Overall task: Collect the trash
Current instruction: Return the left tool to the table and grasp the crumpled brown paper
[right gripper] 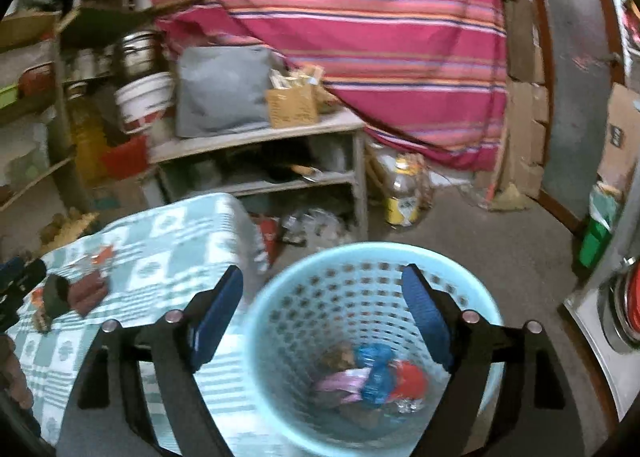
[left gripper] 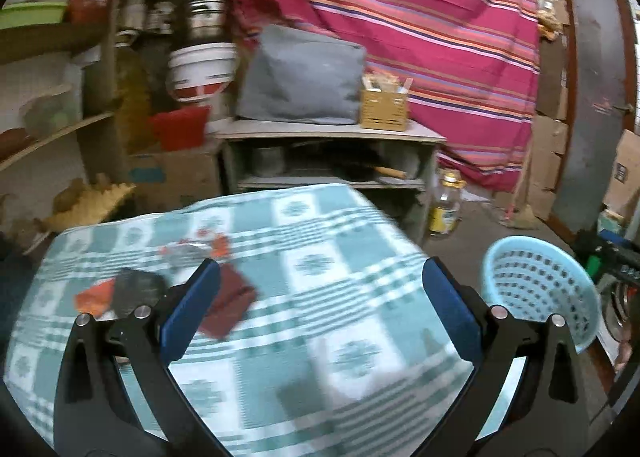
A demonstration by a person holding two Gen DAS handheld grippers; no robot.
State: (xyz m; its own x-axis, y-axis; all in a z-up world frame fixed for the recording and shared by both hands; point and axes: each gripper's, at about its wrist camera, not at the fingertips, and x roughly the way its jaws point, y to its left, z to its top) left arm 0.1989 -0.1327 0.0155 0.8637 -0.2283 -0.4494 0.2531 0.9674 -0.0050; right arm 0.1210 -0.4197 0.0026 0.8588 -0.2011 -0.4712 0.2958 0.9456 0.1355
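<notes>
Here the right tool [right gripper: 322,297] hangs spread above the basket [right gripper: 280,321] — wrappers [right gripper: 372,373] lie below.

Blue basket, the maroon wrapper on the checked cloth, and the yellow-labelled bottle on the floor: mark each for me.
Blue basket [right gripper: 280,337]: right wrist view, inner perforated wall.
Maroon wrapper [left gripper: 230,307]: left wrist view, middle of its flat face.
Yellow-labelled bottle [left gripper: 445,213]: left wrist view, on the label.
</notes>
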